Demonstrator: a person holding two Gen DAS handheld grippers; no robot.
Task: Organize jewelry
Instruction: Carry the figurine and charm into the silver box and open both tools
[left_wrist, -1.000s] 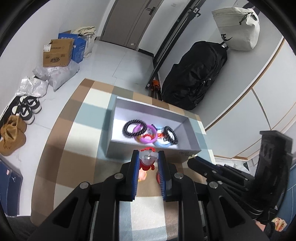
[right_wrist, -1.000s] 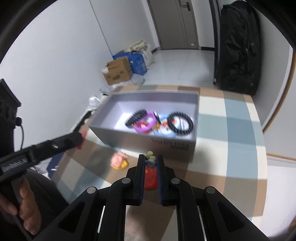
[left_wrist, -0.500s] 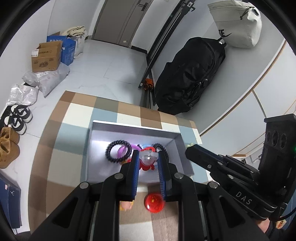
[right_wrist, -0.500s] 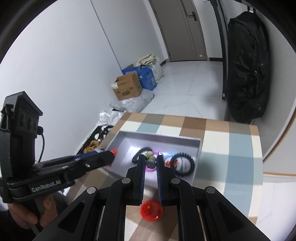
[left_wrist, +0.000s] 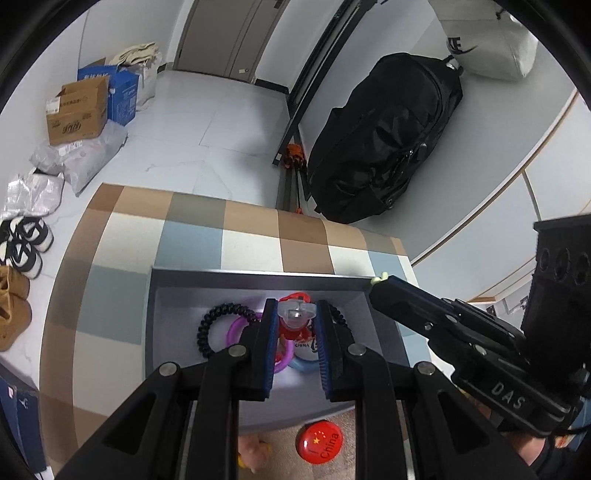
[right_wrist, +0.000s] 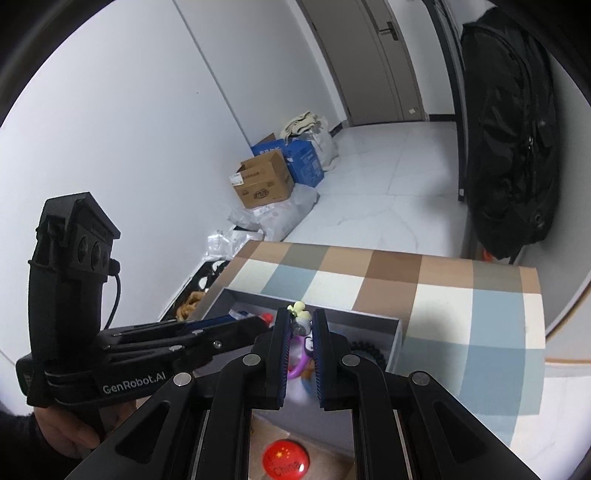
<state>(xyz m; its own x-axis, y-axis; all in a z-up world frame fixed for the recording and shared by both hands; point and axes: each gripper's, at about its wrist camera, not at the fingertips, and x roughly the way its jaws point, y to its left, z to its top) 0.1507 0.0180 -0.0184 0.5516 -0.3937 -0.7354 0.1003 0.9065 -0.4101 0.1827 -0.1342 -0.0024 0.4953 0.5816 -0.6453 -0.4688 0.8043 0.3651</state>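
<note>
- Left wrist view: left gripper (left_wrist: 295, 325) now sits above the open grey rectangular cardboard box (left_wrist: 258, 276); a second ago it was short of the box's near wall, over the checked table (left_wrist: 192, 240). Fingers pinch a small red-and-clear plastic charm (left_wrist: 295, 318).
- Box already contains a black beaded bracelet (left_wrist: 211, 325), a purple plastic ring (left_wrist: 236, 328) and a pale blue ring (left_wrist: 304, 364), lying partly overlapped.
- Round red badge with yellow stars (left_wrist: 320, 440) and a small pink-and-yellow figure (left_wrist: 253, 451) remain on the table, outside the near wall. Judgement: both still to be collected.
- Right gripper (left_wrist: 380, 282) enters from the right, its tip at the box's far right corner.
- Right wrist view: right gripper (right_wrist: 300, 321) has likewise advanced from the table to over the box (right_wrist: 397, 339). Fingers pinch a small pale yellow-green and silver trinket (right_wrist: 299, 314).
- Red badge (right_wrist: 285, 459) now shows below the fingers, in front of the box.
- Left gripper (right_wrist: 255, 321) reaches into the box from the left, held by a hand (right_wrist: 62, 430).
- Judgement: both pieces are carried and positioned for release; opening the fingers above the box floor is the step in hand.
</note>
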